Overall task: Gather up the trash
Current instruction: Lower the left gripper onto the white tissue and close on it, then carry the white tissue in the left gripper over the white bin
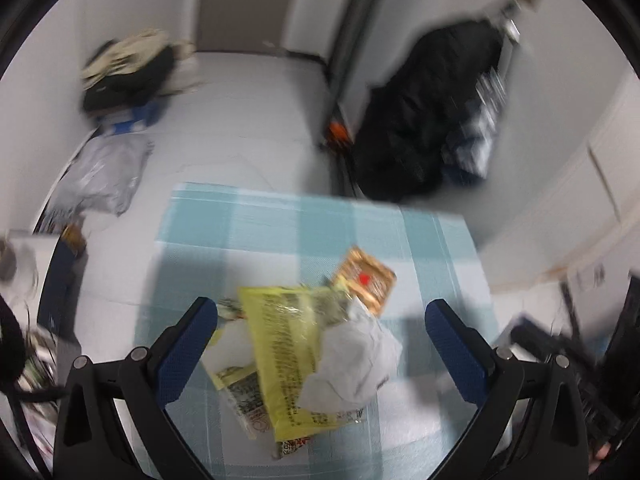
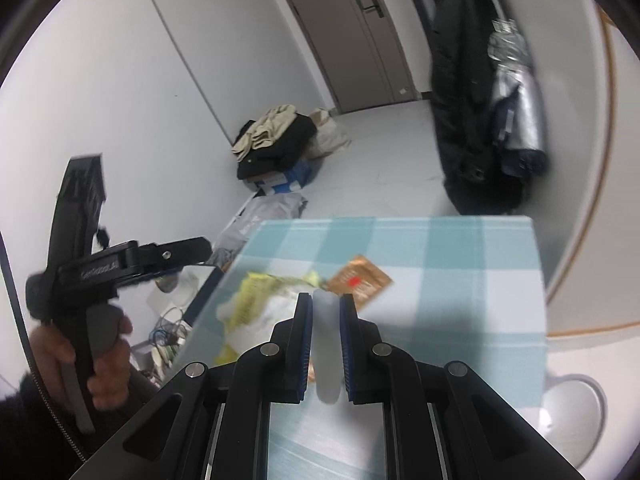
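Now the left hand-held gripper hangs wide open over the trash pile on the desk, jaws straddling it for a grab. Meanwhile, the right hand-held gripper pinches a translucent white strip, likely trash.

1. Plain white walls enclose a narrow room, with a grey-brown door at the far end bearing a dark lever handle.
2. The floor is pale and smooth, evenly lit.
3. A worktop in the foreground is covered by a light blue and white checked cloth.
4. Against the left wall sits a heap of black and beige clothing atop a blue-and-white box (its print is too blurred to read).
5. A grey plastic bag lies on the floor nearer the worktop.
6. On the right, a black coat hangs beside silvery-blue fabric.
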A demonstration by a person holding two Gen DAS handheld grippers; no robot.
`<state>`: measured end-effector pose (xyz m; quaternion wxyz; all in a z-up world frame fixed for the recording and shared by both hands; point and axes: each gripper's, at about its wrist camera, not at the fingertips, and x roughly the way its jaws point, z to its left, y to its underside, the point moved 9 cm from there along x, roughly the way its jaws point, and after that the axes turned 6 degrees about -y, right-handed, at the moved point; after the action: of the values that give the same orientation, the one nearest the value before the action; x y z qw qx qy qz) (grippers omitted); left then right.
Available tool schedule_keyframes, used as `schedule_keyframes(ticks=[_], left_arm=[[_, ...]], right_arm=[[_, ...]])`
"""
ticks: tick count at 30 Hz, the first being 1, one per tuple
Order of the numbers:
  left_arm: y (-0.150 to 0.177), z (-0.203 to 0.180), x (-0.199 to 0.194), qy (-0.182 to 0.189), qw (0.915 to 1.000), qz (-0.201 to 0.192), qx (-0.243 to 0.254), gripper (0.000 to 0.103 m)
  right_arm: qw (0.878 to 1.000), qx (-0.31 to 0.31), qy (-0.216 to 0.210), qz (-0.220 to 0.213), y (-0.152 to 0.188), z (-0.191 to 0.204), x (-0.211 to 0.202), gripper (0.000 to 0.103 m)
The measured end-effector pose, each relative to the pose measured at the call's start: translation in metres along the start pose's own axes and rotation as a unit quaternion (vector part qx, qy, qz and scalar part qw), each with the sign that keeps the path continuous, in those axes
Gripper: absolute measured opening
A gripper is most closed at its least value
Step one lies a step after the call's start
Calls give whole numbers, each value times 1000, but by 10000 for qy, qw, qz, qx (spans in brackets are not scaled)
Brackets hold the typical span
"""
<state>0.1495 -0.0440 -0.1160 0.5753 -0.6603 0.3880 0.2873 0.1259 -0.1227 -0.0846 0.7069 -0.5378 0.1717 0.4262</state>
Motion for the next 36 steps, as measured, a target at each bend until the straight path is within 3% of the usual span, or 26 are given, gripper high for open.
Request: schedule_keyframes(ticks=[4, 8, 11, 13, 15, 18, 24, 27, 36], left_arm=[[25, -12, 26, -206, 9965, 570, 581, 102], [37, -25, 42, -673, 9878, 757, 1186, 98], [43, -28, 52, -875, 9798, 981, 1510, 80], [46, -27, 55, -1009, 9765, 1045, 1592, 49], [49, -27, 55, -929, 9768, 1131, 1565, 26], [49, -31, 49, -790, 9790, 1119, 1508, 11], [39, -42, 37, -576, 9872, 867, 1207, 5], [30, -46, 24, -300, 9937, 625, 875, 5], [3, -71, -16, 122, 9976, 83, 678, 5]], right_arm=[[9998, 115, 144, -57, 9, -27, -13, 12], [9993, 278, 239, -86, 15, -49, -20, 12], [9990, 372, 209, -111, 16, -58, -23, 12], [9989, 387, 203, -153, 16, -60, -27, 12], [9988, 406, 188, -175, 16, -61, -28, 12], [9987, 415, 151, -234, 17, -62, -32, 12], [9983, 507, 108, -262, 18, -64, -37, 11], [9980, 536, 86, -322, 17, -64, -41, 11], [9959, 581, -89, -686, 2, -54, -69, 9]])
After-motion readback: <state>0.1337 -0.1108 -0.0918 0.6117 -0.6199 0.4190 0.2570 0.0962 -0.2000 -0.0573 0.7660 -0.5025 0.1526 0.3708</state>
